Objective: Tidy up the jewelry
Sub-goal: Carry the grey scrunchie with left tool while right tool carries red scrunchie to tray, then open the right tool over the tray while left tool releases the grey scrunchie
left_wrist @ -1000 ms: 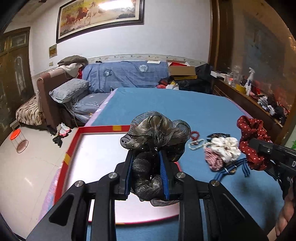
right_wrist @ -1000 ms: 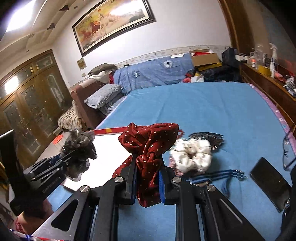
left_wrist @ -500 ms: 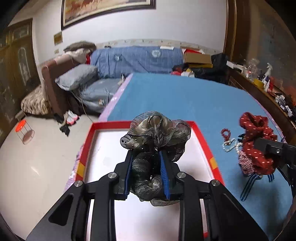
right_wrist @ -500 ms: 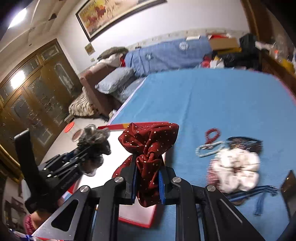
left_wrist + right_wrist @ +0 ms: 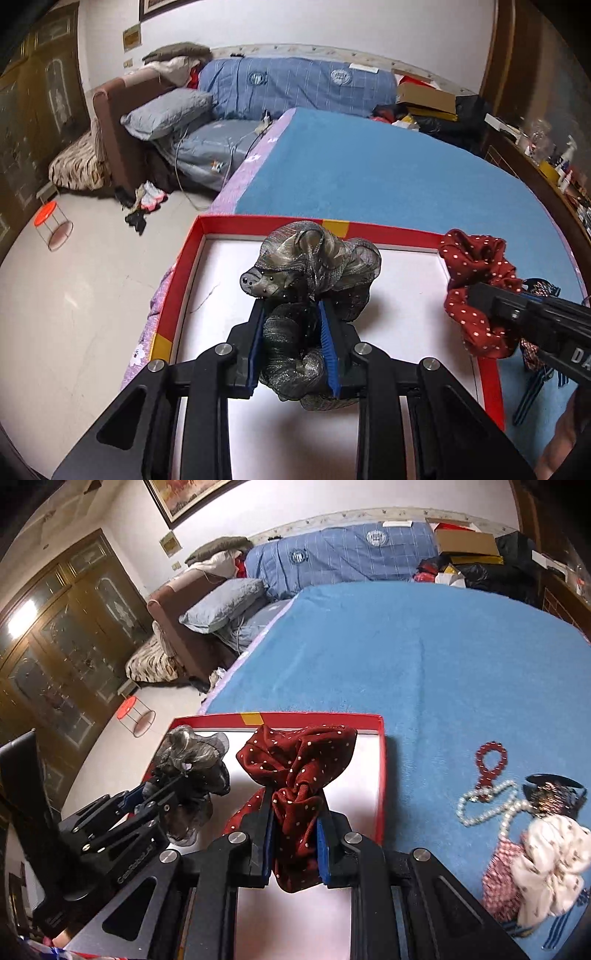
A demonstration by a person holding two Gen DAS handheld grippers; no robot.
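Blue bedspread (image 5: 424, 672) carries it all, with a red-rimmed box (image 5: 406, 238) at its near corner. Between the left gripper's (image 5: 293, 343) nearly closed jaws sits a grey gauze scrunchie (image 5: 314, 266), its puff bulging past the tips over the box's white floor. The right gripper (image 5: 295, 836) pinches a red dotted scrunchie (image 5: 299, 760) likewise. Both look feather-light, soft and squashy (grip the bunched middle). Beads and more scrunchies (image 5: 546, 853) lie well right of those jaws.

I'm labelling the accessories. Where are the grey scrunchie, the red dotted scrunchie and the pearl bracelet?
grey scrunchie (image 5: 314, 258): left wrist view, its top ruffle.
red dotted scrunchie (image 5: 299, 760): right wrist view, its upper folds.
pearl bracelet (image 5: 480, 805): right wrist view, its bead strand.
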